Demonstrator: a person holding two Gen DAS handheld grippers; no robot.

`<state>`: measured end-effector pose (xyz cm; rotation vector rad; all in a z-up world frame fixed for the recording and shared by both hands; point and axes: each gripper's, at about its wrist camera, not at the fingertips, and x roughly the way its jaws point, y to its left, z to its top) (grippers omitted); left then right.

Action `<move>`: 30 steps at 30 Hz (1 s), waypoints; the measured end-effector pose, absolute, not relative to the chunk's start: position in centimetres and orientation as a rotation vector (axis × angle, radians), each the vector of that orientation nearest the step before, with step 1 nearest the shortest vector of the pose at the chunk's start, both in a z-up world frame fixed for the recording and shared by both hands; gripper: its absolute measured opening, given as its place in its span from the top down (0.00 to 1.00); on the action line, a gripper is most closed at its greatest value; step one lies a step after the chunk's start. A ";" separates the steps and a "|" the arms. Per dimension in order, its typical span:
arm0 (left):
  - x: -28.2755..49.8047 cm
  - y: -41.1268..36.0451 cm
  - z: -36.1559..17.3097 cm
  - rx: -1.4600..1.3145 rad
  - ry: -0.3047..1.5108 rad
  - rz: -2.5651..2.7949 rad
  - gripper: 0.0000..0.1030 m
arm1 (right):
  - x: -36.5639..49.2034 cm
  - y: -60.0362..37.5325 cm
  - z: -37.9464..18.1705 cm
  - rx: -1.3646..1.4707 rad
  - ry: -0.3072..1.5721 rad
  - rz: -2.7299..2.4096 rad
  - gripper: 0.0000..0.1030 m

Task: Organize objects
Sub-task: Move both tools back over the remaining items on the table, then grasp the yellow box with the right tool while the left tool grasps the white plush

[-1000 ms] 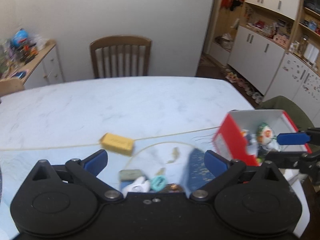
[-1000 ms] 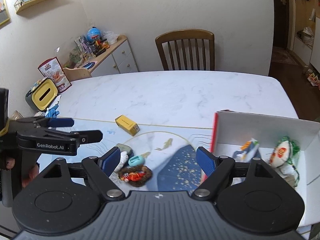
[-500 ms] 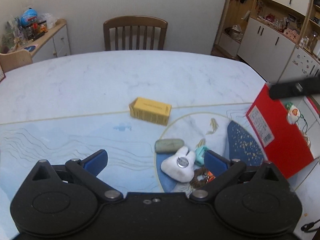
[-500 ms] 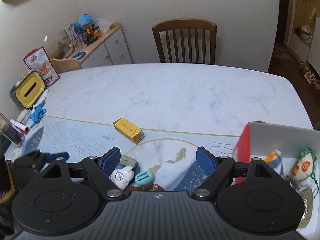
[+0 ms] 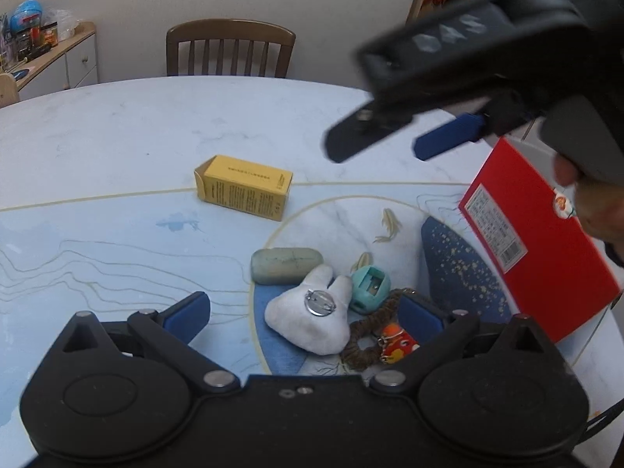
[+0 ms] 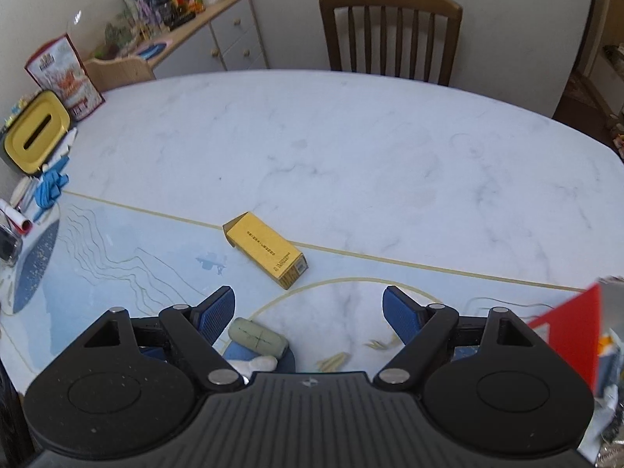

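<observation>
— Objects on the marble table [image 6: 351, 148]: where do they lie?
— A red box [image 5: 546, 257] stands tilted at the right edge. A yellow carton [image 5: 245, 187] lies flat mid-table, apart from the rest. Nearer, a green eraser [image 5: 286, 265], white plush tooth [image 5: 312, 319], teal sharpener [image 5: 370, 286] and brown keyring [image 5: 374, 335] cluster together.
— And the grippers?
— Left gripper [image 5: 304, 312] and right gripper [image 6: 308, 312] both hang spread wide above the table, holding nothing.
</observation>
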<state>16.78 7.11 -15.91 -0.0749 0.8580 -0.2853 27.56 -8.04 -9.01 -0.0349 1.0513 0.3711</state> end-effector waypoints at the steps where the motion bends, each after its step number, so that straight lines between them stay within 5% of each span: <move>1: 17.0 7.2 -16.2 -0.078 0.868 -0.282 0.04 | 27.9 -7.7 -9.3 -0.041 1.056 0.373 0.19; 20: 17.5 7.3 -17.5 -0.031 0.877 -0.322 0.27 | 33.1 -0.7 -14.8 -0.260 1.122 0.474 0.20; 30: 16.8 6.8 -17.5 -0.003 0.869 -0.343 0.46 | 33.2 0.0 -15.4 -0.298 1.123 0.498 0.50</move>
